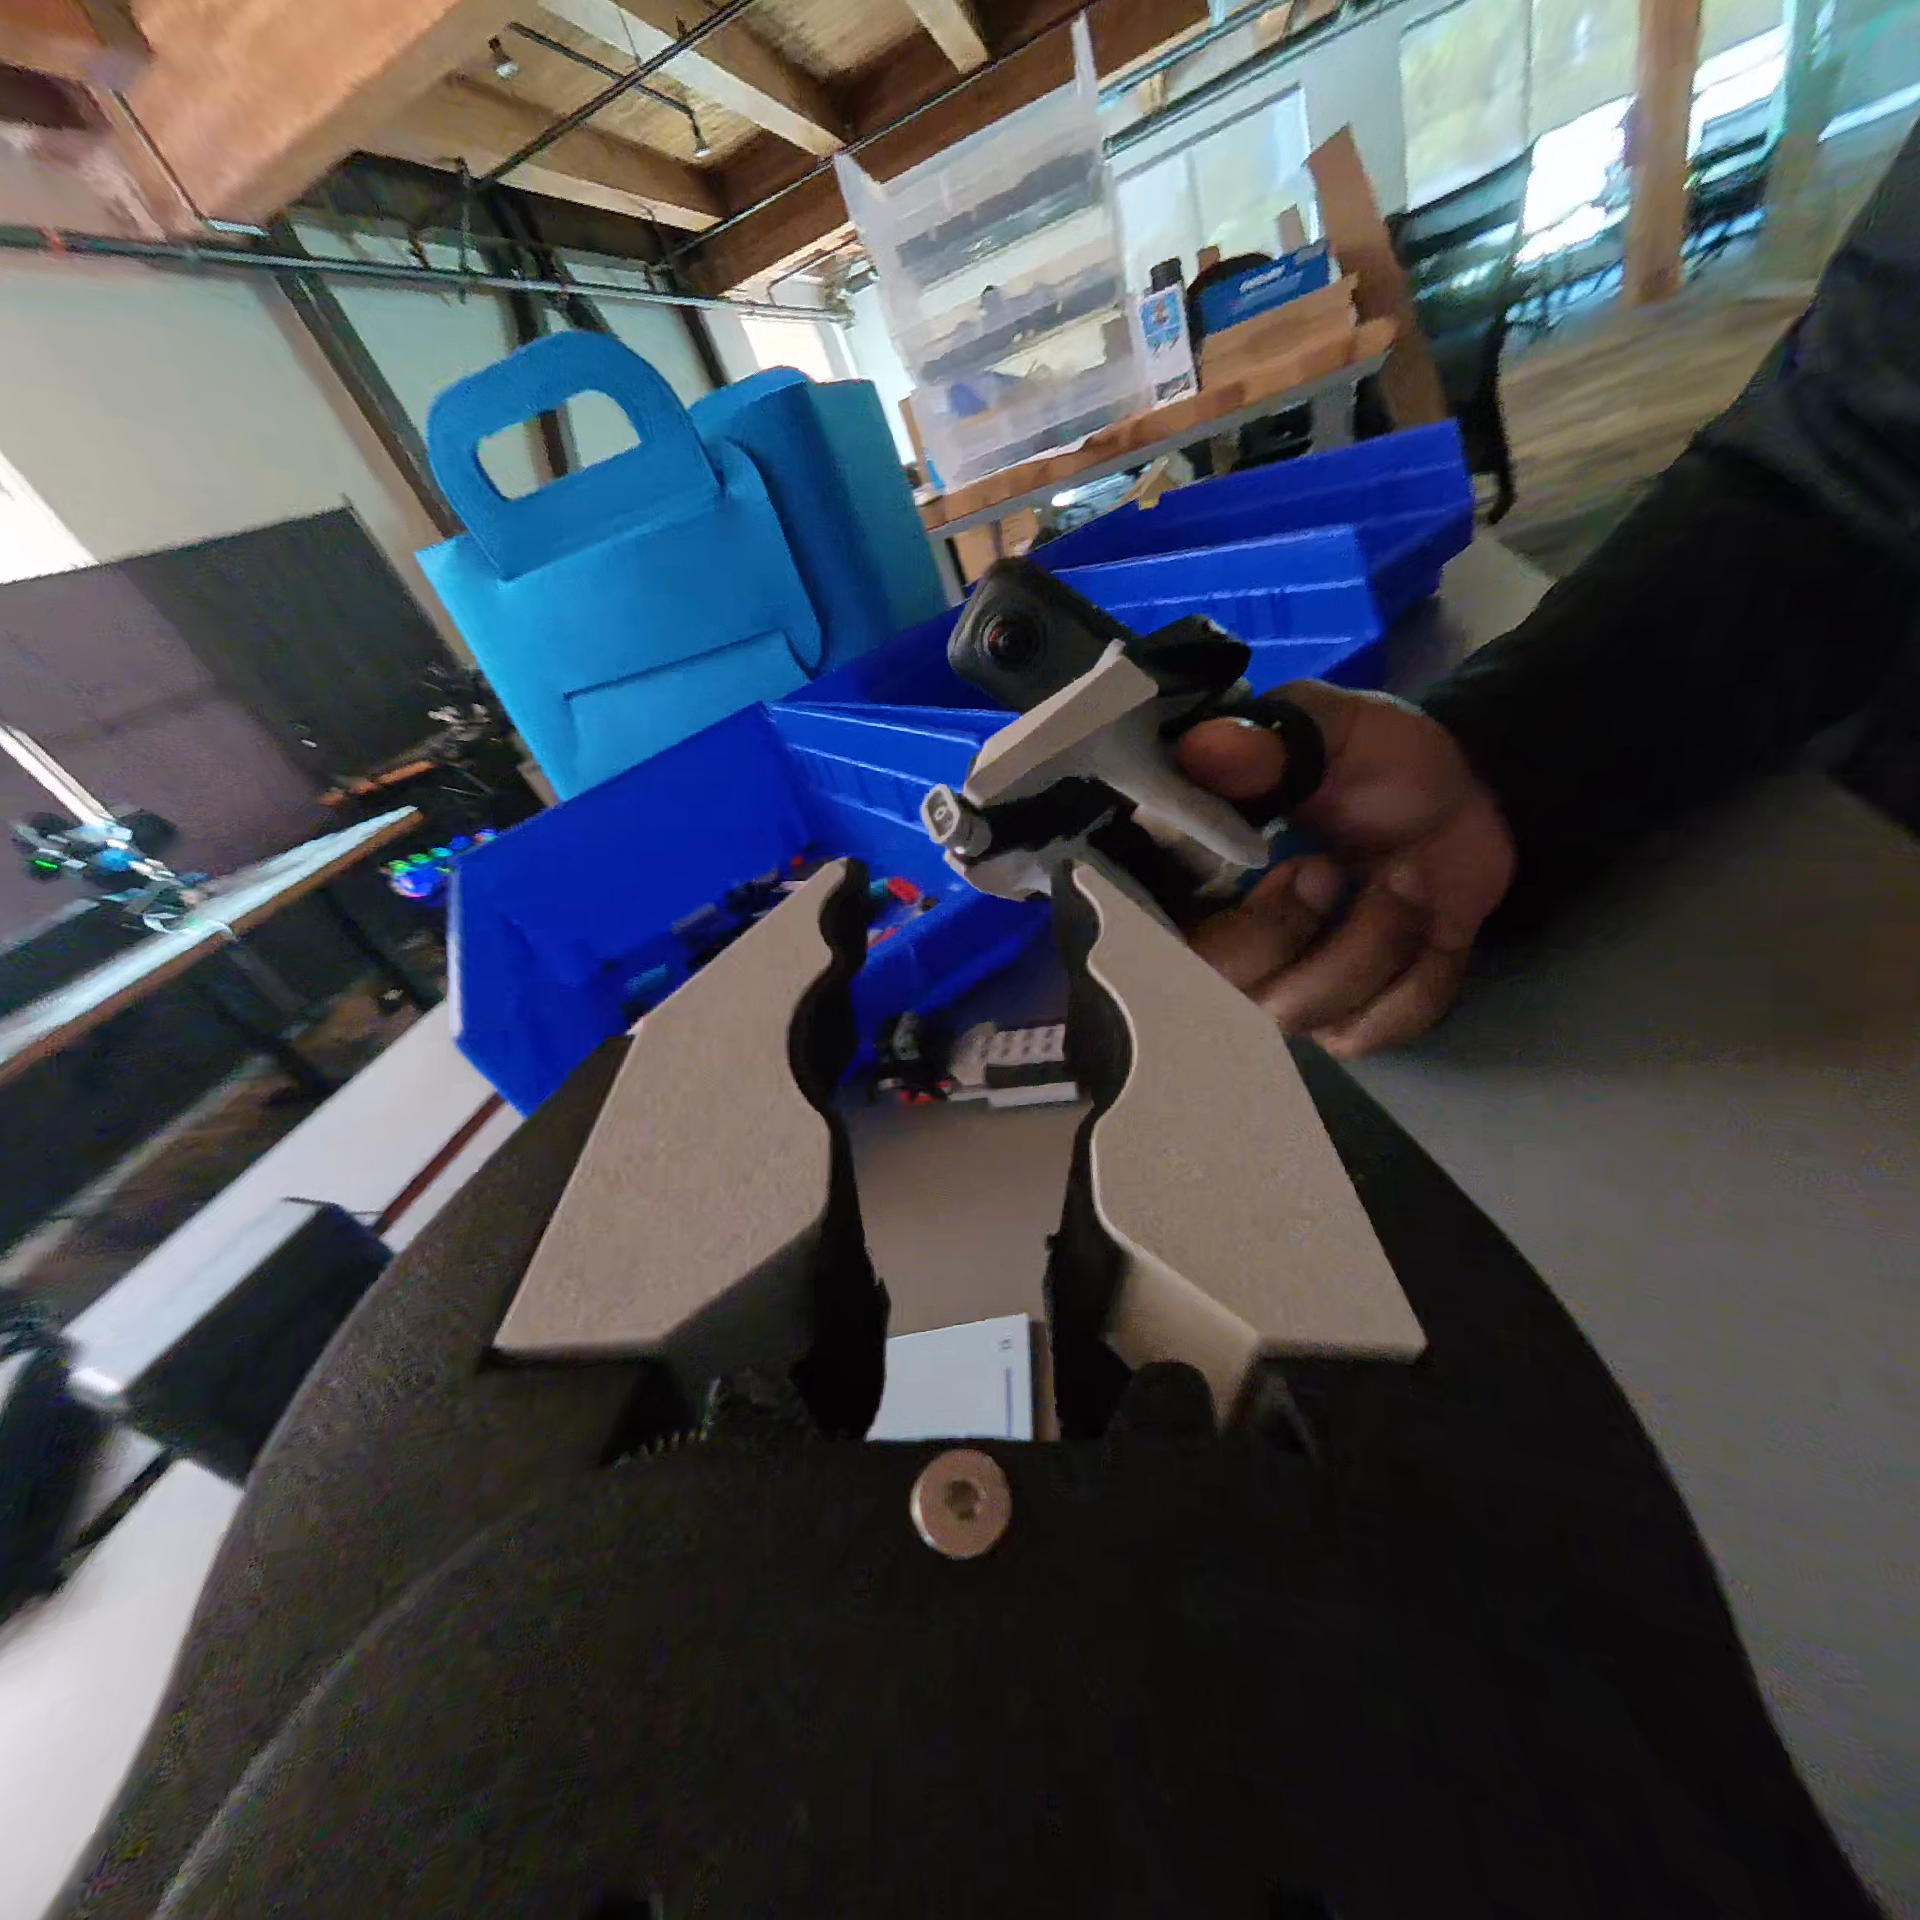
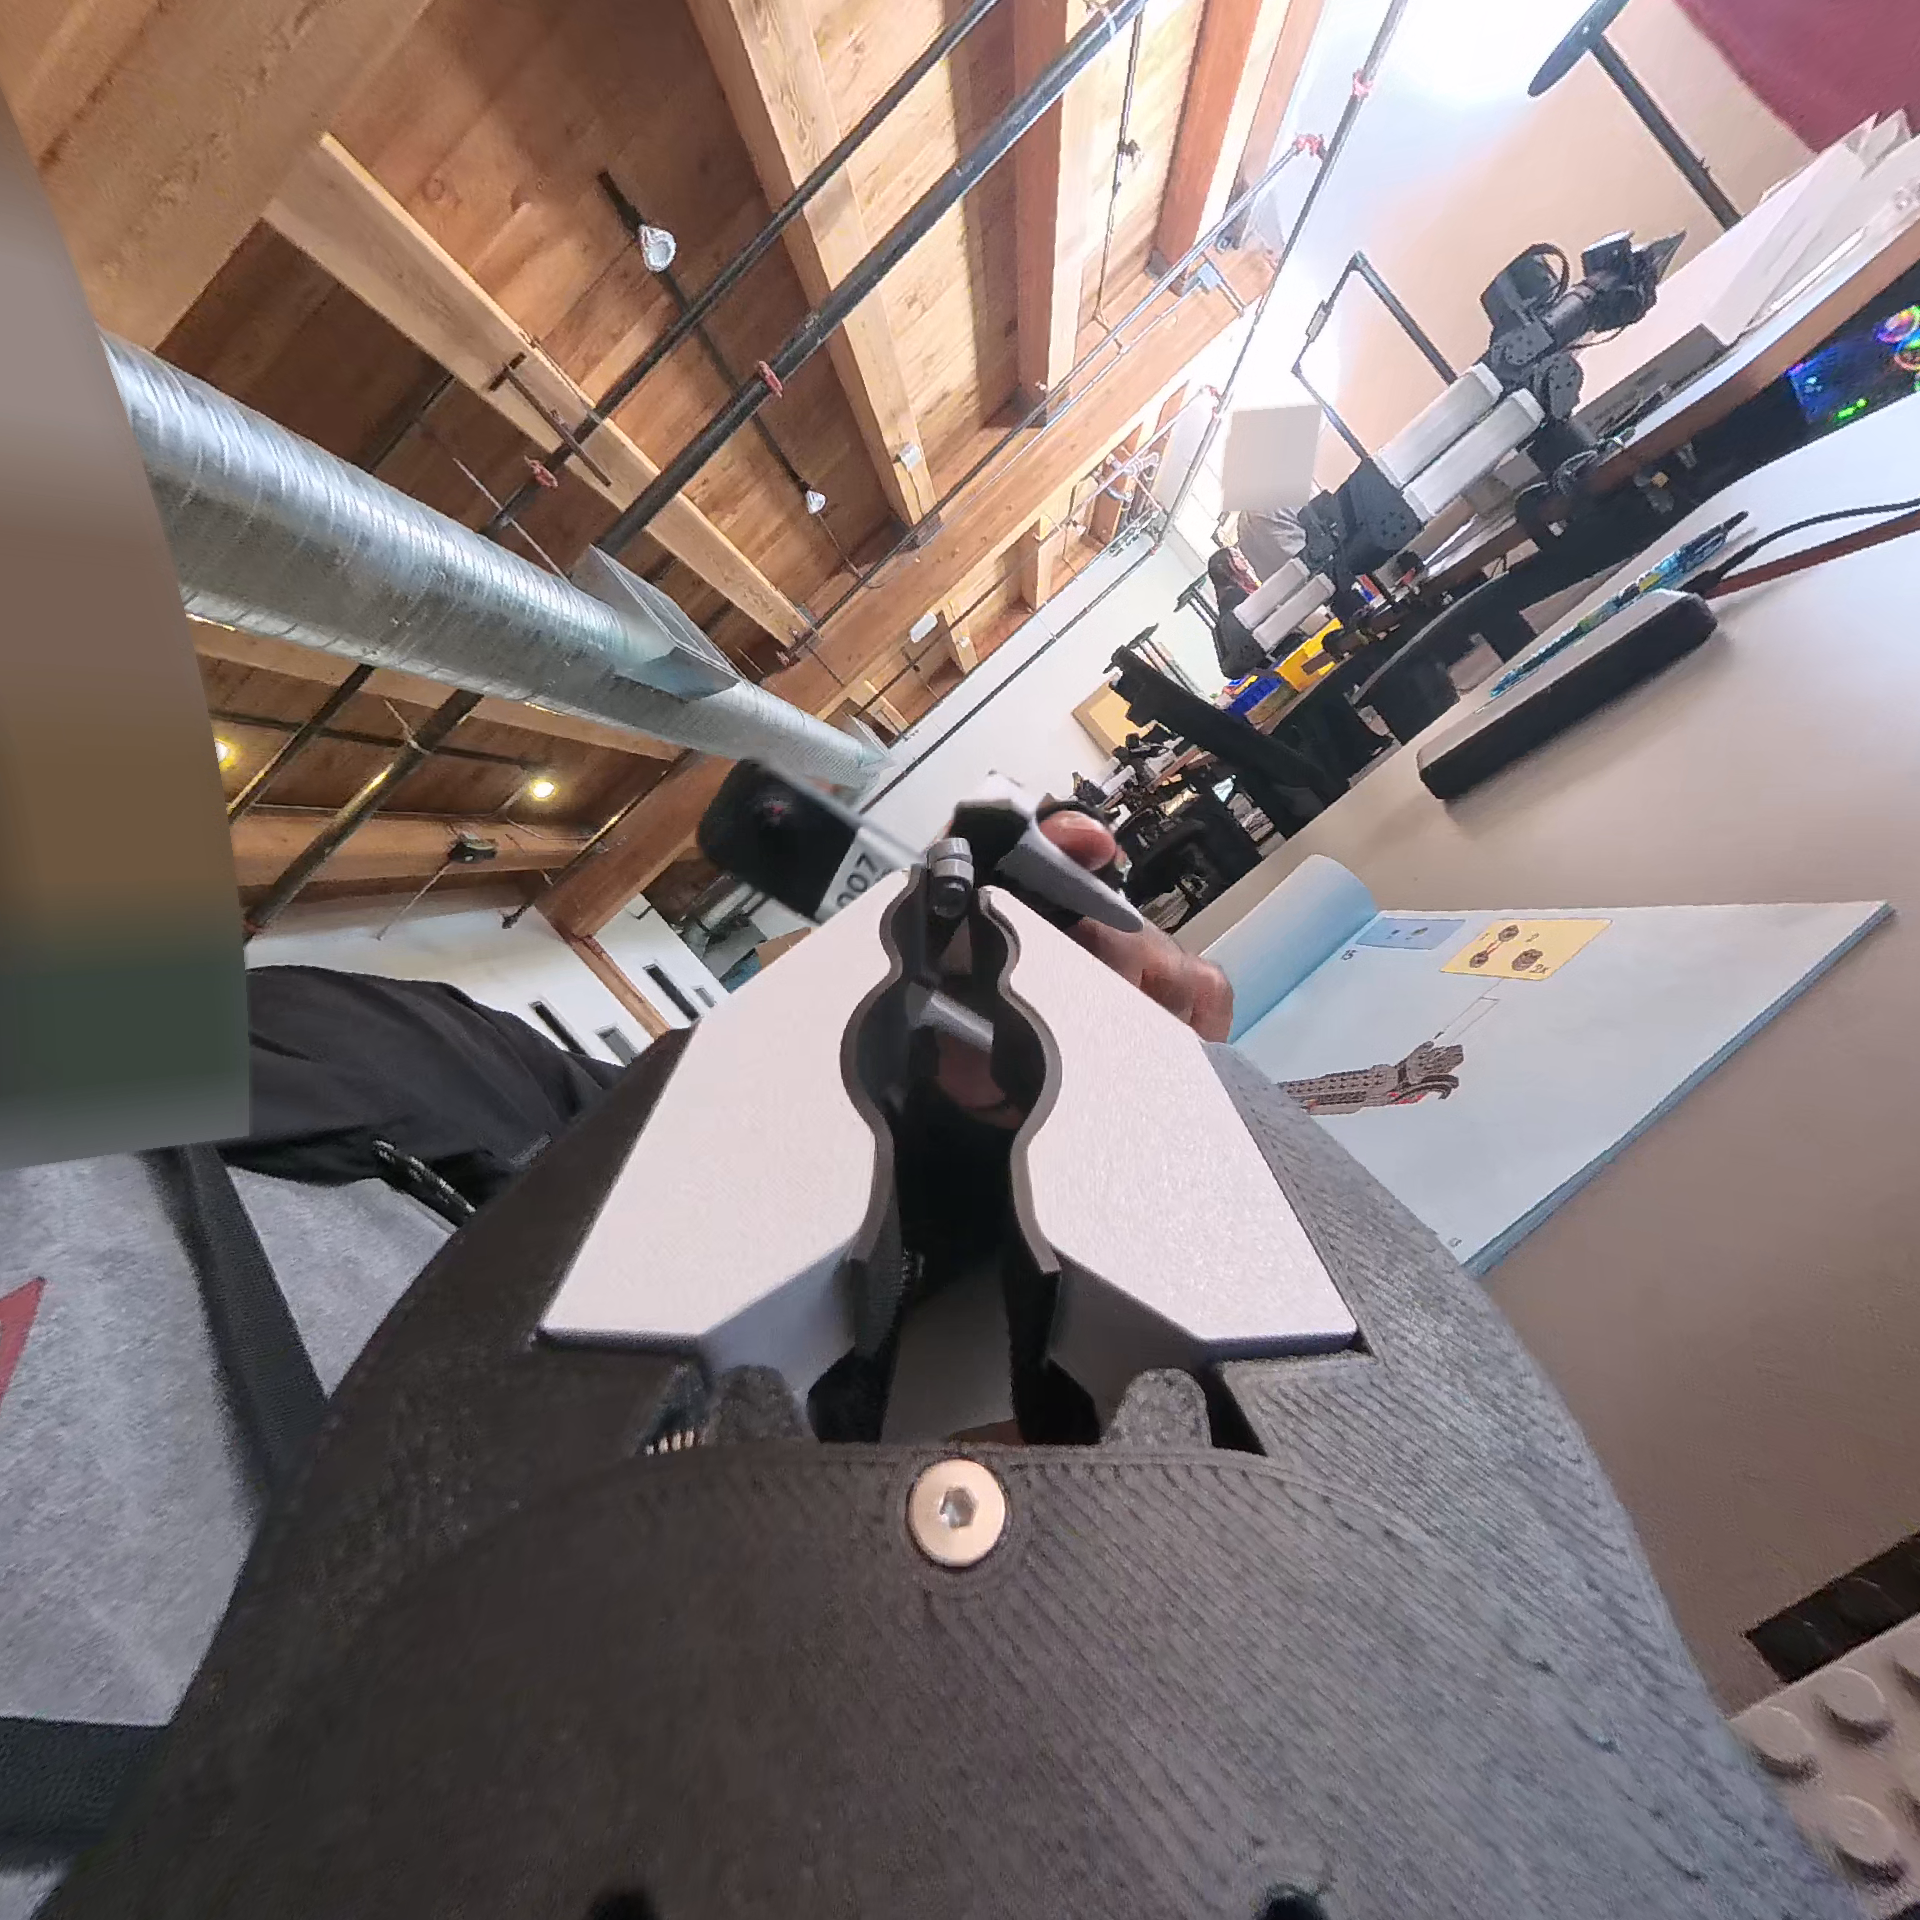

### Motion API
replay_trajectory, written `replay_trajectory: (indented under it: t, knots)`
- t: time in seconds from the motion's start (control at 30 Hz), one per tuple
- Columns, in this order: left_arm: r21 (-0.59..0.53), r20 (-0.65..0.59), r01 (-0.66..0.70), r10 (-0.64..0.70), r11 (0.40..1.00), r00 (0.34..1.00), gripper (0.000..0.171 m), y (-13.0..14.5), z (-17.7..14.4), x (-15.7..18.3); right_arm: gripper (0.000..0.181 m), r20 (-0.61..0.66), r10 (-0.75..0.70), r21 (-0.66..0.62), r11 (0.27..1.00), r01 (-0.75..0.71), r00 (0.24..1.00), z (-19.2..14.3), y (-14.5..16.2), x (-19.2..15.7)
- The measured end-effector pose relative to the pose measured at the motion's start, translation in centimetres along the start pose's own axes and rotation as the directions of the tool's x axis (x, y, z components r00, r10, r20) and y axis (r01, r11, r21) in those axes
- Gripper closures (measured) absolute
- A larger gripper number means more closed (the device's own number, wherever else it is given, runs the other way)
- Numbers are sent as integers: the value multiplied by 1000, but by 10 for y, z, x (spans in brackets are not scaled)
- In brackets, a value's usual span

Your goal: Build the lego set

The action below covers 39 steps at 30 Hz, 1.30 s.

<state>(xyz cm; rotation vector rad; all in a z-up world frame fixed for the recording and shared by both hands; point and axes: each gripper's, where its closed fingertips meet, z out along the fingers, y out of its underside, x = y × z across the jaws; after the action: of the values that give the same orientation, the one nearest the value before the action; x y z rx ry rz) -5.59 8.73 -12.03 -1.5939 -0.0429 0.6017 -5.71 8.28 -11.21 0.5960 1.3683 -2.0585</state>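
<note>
My right gripper [image 2: 948, 896] is shut on a small grey lego piece [image 2: 951, 868] and holds it up in the air. In the left wrist view the right gripper [image 1: 1049, 821] is in a hand just beyond my left fingertips, with the grey piece [image 1: 951, 819] at its tip. My left gripper [image 1: 956, 883] is open and empty, its jaws on either side of the right gripper's tip. A small white, black and red lego build [image 1: 997, 1055] lies on the grey table [image 1: 1610, 1195] below them. The open instruction booklet [image 2: 1579, 1049] lies on the table to the right.
Blue bins [image 1: 1247, 592] stand behind the build, the nearest one [image 1: 582, 935] holding loose pieces. A blue felt bag [image 1: 623, 592] stands behind them. A grey studded plate [image 2: 1849, 1777] is at the lower right, and a black case [image 2: 1558, 696] lies farther back.
</note>
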Motion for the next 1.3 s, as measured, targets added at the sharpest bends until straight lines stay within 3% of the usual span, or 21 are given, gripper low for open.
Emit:
replay_trajectory:
  t: [0.3, 0.63, 0.83, 0.97, 1.13, 1.3]
  knots:
    - [-61, 93, -237, 242, 970, 966, 143, 0, 4, 3, 173, 6, 18, -11, 1000, -18, 1000, 5, 7, -4]
    - [-113, 131, -344, 358, 932, 925, 163, 1, 5, 2, 173, 1, 18, -16, 1000, -18, 1000, 9, 11, -8]
    - [-147, 142, -382, 402, 912, 905, 163, 3, 5, 1, 173, -13, 23, -13, 1000, -23, 1000, 7, 9, -5]
    - [-115, 145, -317, 332, 941, 932, 157, 1, 1, -3, 173, -37, 2, -17, 1000, -3, 999, 4, 7, -4]
    - [-90, 163, -143, 156, 986, 974, 149, 5, -9, -24, 173, -78, -31, -12, 999, 30, 996, -5, -3, 2]
    - [-215, 145, 122, -91, 969, 985, 145, 41, -7, -36, 173, -164, -73, -21, 997, 70, 984, -16, -7, 16]
